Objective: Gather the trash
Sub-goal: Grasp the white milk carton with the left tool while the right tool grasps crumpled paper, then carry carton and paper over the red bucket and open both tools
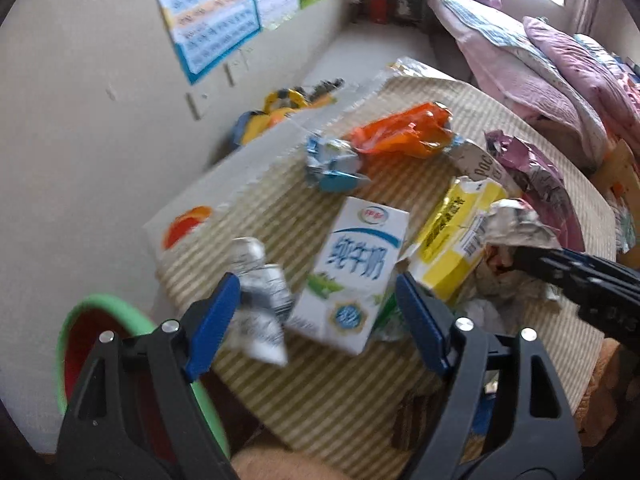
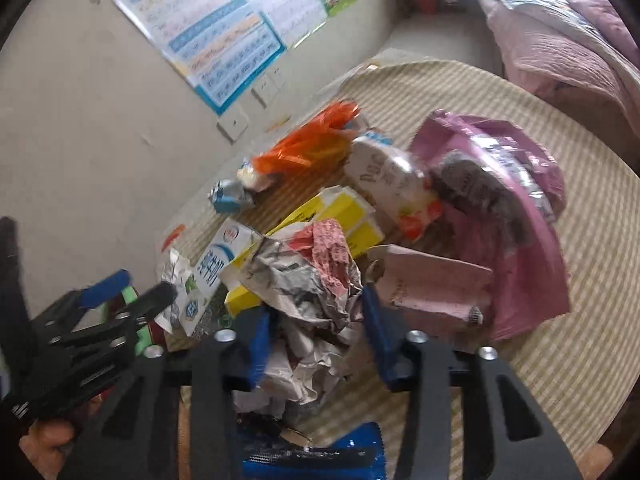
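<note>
The right gripper [image 2: 316,330], nearest the right wrist camera, has its blue pads narrowed around a crumpled wad of newspaper [image 2: 304,280]; the pads sit against the paper's sides, so it looks gripped, though blur keeps me from being sure how firmly. That wad lies at the near edge of a round striped mat [image 2: 560,360], and everything else can be placed from the wad.

Just behind it is a yellow carton [image 2: 352,208], torn open. To the wad's left lies a white milk carton [image 1: 352,272] with blue lettering, flat on the mat. The left gripper [image 1: 316,320] hangs over the lower end of that carton with its jaws wide, one blue pad on each side and not touching it. Beside the left pad a small silver-and-white crumpled wrapper [image 1: 260,292] lies close to the carton.

Right of the wad rests a pink folded packet [image 2: 432,284], and beyond that a large pink plastic bag [image 2: 512,216] spread over the mat. Farther back stand a white pouch [image 2: 384,172], an orange plastic bag [image 2: 308,148] and a small blue-and-white crushed wrapper [image 2: 228,196].

Off the mat's left edge, well to the wad's left, a bin with a green rim [image 1: 100,304] and red inside sits against the wall. Posters [image 2: 208,40] hang on that wall, and pink bedding [image 1: 540,72] is heaped beyond the mat's far side.
</note>
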`<state>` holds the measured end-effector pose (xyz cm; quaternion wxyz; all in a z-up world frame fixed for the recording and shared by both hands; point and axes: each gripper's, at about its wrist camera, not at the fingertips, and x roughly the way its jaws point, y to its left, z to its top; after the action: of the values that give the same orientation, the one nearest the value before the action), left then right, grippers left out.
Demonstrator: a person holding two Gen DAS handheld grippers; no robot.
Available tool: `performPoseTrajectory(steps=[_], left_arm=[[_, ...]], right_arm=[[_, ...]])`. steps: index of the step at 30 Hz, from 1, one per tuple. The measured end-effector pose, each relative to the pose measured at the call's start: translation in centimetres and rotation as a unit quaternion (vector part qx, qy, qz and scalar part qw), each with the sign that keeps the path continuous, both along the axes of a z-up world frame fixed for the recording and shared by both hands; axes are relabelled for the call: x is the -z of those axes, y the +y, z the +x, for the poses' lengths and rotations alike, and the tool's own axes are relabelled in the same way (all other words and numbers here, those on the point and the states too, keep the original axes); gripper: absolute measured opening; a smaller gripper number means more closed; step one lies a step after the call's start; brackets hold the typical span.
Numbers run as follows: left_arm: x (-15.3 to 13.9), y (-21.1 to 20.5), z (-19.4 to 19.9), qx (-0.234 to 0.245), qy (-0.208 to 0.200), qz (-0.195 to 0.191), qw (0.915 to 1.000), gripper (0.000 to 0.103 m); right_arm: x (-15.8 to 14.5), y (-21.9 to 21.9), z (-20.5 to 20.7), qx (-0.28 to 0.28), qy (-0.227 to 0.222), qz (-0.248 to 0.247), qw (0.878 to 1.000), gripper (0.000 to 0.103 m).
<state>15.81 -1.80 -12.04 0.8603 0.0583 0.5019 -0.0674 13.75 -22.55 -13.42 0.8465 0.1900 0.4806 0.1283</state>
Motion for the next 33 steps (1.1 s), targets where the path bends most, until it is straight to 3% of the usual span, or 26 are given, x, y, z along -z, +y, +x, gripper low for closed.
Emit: performPoseTrajectory(steps=[6, 13, 14, 15, 16, 20, 24, 28, 33], left_arm=[[3.2, -1.1, 2.6, 0.012, 0.057, -0.012, 0.9983, 0.078], [4.8, -1.2, 3.5, 0.008, 0.065, 0.016, 0.9978, 0.079], [4.7, -1.2, 3.5, 0.007, 0.063, 0.017, 0.9979, 0.077], [4.5, -1.1, 3.4, 0.002, 0.063, 0.01, 0.998, 0.062], [4.2, -0.9, 3.2, -0.004, 0.062, 0.004, 0.9981, 0.057], [2.6, -0.5, 2.0, -0.014, 0.037, -0.008, 0.9992, 0.055], [-1.3, -0.2, -0.6, -0.013, -0.01, -0.036, 0.9992, 0.054], [-5.4, 0.5, -4.2, -0.015, -0.057, -0.065, 0.9961, 0.054], [-8.3, 2.9, -8.2, -0.04, -0.092, -0.089, 0.991, 0.053]], right_arm=[[-1.8, -1.9, -2.7, 0.013, -0.029, 0.015, 0.999, 0.022], [-2.2, -1.5, -3.5, 0.006, -0.033, 0.014, 0.999, 0.021], [-2.2, -1.4, -3.6, 0.007, -0.034, 0.014, 0.999, 0.021], [-2.2, -1.3, -3.5, 0.008, -0.035, 0.014, 0.999, 0.021], [-2.4, -1.3, -3.6, 0.01, -0.037, 0.014, 0.999, 0.021], [-3.8, -1.2, -4.3, 0.014, -0.055, 0.012, 0.998, 0.02], [-5.7, -0.7, -5.4, 0.019, -0.081, 0.003, 0.997, 0.02], [-7.5, 0.1, -6.8, 0.021, -0.101, -0.001, 0.995, 0.02], [-9.4, 1.8, -8.0, 0.007, -0.114, -0.004, 0.993, 0.02]])
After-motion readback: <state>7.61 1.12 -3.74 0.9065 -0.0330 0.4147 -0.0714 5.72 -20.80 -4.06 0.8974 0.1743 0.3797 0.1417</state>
